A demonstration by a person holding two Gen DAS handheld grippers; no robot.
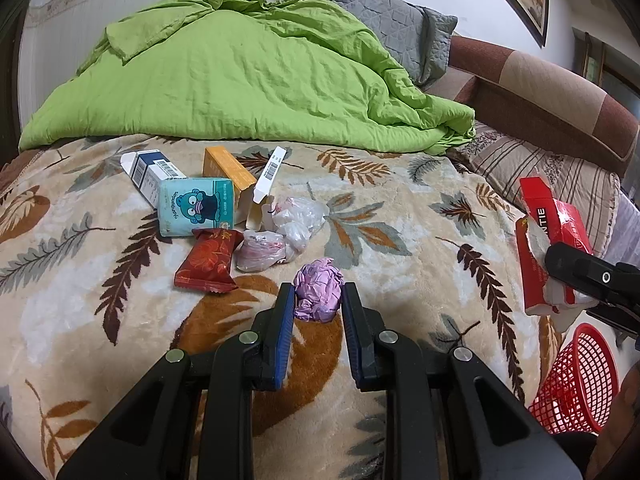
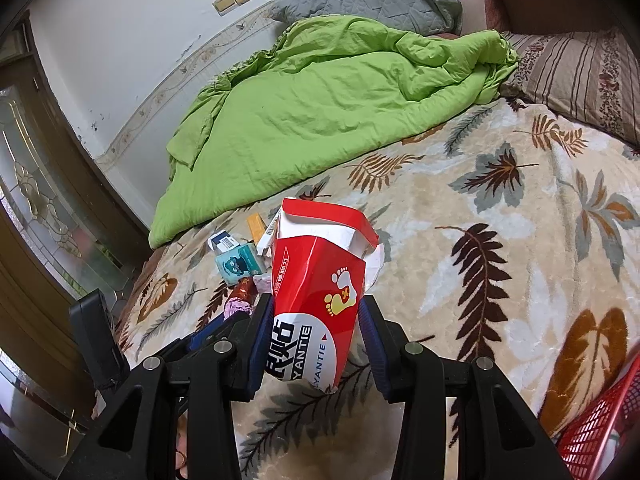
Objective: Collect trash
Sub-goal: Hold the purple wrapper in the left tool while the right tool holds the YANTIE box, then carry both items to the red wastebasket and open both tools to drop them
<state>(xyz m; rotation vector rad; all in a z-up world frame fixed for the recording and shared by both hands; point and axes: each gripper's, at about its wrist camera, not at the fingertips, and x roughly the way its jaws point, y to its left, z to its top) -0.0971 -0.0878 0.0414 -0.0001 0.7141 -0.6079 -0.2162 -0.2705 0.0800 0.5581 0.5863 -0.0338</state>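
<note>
Trash lies on a leaf-patterned blanket [image 1: 420, 216]. My left gripper [image 1: 318, 300] has its two blue-padded fingers on either side of a crumpled purple wrapper [image 1: 319, 295], shut on it. Beyond it lie a red snack packet [image 1: 209, 261], crumpled clear plastic bags [image 1: 280, 236], a teal tissue pack [image 1: 194, 206], a blue-white carton [image 1: 150, 172], an orange box [image 1: 228, 170] and a white box [image 1: 268, 178]. My right gripper [image 2: 316, 312] is shut on a torn red box [image 2: 316, 284], held above the blanket; the box also shows in the left wrist view [image 1: 548, 248].
A red mesh basket [image 1: 572, 384] stands at the bed's right side, also in the right wrist view [image 2: 600, 428]. A green duvet [image 1: 240, 76], grey pillow [image 1: 400, 24] and striped pillow [image 2: 580, 76] fill the back of the bed. A door [image 2: 36, 208] is at left.
</note>
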